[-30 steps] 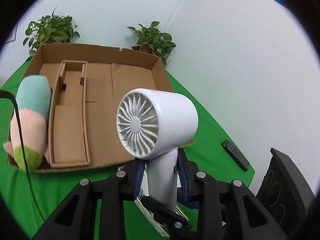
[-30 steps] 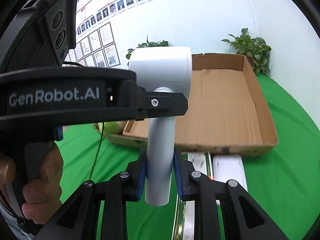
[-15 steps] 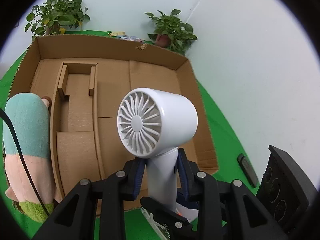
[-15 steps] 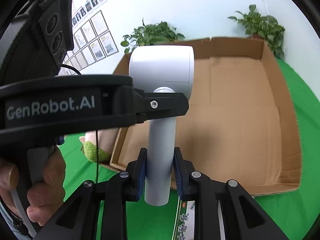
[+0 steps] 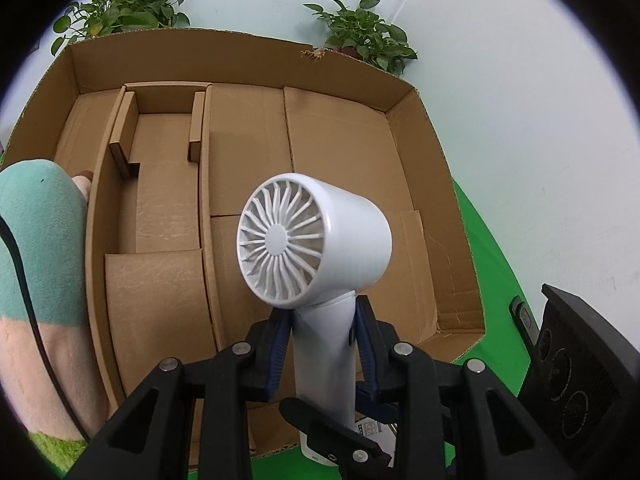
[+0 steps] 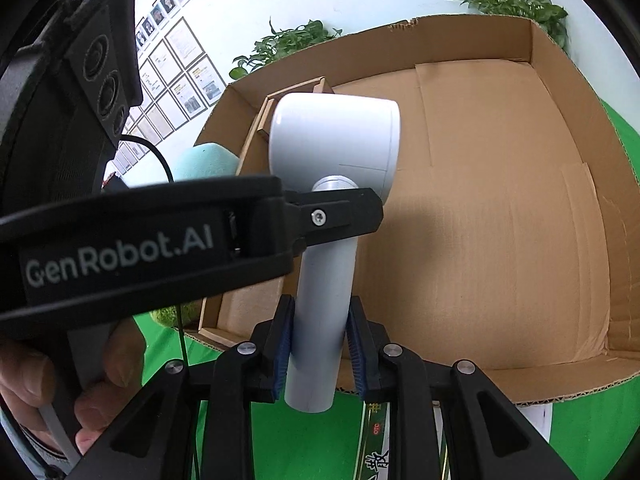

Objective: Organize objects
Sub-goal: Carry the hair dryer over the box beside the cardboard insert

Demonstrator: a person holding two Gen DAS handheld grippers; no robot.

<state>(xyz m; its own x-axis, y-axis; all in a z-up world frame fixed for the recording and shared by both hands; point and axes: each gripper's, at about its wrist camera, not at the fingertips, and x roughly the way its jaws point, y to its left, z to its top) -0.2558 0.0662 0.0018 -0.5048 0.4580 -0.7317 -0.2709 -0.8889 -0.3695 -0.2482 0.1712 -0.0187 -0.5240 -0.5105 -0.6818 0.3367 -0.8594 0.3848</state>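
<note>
A white hair dryer (image 5: 316, 240) stands upright by its handle over a shallow cardboard box (image 5: 200, 56). My left gripper (image 5: 322, 336) is shut on the handle just under the head. My right gripper (image 6: 320, 344) is shut on the same handle lower down, near its end. In the right wrist view the hair dryer (image 6: 336, 140) hangs over the front left part of the box (image 6: 480, 40), and the left gripper's fingertip (image 6: 340, 216) crosses the handle. A plush toy (image 5: 36, 248) in teal, pink and green lies in the box's leftmost compartment.
A cardboard divider (image 5: 160, 168) splits the box's left side; its right half is bare floor (image 6: 500, 200). Potted plants (image 5: 360, 36) stand behind it. A black remote (image 5: 524, 316) lies on the green cloth at right. Flat printed packets (image 6: 376, 440) lie before the box. A hand (image 6: 24, 380) holds the left gripper.
Both grippers have carried the hair dryer forward and a little down, from in front of the box to over its front edge. The grips have not changed.
</note>
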